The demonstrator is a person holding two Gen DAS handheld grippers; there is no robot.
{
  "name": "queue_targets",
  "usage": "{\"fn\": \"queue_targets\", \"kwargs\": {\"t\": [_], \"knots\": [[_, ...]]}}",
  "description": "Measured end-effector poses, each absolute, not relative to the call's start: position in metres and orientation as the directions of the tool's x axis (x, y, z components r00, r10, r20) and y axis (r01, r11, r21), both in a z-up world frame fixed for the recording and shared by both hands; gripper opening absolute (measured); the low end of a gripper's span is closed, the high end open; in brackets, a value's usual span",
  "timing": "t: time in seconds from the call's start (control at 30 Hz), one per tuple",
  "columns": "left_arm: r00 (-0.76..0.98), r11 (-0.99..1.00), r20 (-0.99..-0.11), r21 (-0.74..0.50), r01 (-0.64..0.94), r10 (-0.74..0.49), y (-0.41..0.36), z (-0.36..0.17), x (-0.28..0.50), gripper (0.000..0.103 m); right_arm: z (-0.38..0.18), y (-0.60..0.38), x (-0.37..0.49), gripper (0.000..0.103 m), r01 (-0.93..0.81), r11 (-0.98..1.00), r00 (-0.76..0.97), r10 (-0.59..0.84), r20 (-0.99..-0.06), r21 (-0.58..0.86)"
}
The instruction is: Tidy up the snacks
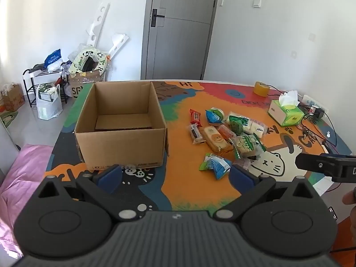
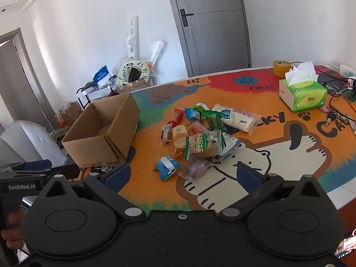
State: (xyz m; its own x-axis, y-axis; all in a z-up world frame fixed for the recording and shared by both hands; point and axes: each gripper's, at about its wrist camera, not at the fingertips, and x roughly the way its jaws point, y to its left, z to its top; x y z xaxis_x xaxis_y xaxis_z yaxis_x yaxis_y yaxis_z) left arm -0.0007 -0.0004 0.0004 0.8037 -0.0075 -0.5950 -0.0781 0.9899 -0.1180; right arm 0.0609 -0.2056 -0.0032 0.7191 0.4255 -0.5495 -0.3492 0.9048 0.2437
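Both the left gripper [image 1: 175,174] and the right gripper [image 2: 182,175] hover spread wide and empty above the cartoon table mat [image 2: 278,155], lettered "Hi" and "EVERY". "GenRobot.AI" is printed on the left one's body. The snacks [image 2: 200,135] lie heaped beside the open cardboard box [image 1: 120,122], near a green tissue box [image 2: 302,93].

We see bare mat [image 2: 222,184] between our right gripper [image 2: 182,175] and the snack pile [image 2: 204,133], nothing standing in between. A bare orange strip [image 1: 178,138] separates the open-topped cardboard box [image 1: 121,122] from the pile. Our left gripper [image 1: 175,175] hangs before the box's near wall. The tissue box [image 2: 302,93] and cables [image 2: 338,93] crowd the right edge.
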Motion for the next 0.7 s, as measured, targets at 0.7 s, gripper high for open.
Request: {"fn": "queue_targets", "kwargs": {"t": [0.7], "knots": [[0.810,0.994,-0.586,-0.093,-0.061,-0.005,-0.012,0.012,-0.004,0.102,0.002,-0.212,0.054,0.103,-0.324,0.919,0.738,0.394,-0.548,0.224]]}}
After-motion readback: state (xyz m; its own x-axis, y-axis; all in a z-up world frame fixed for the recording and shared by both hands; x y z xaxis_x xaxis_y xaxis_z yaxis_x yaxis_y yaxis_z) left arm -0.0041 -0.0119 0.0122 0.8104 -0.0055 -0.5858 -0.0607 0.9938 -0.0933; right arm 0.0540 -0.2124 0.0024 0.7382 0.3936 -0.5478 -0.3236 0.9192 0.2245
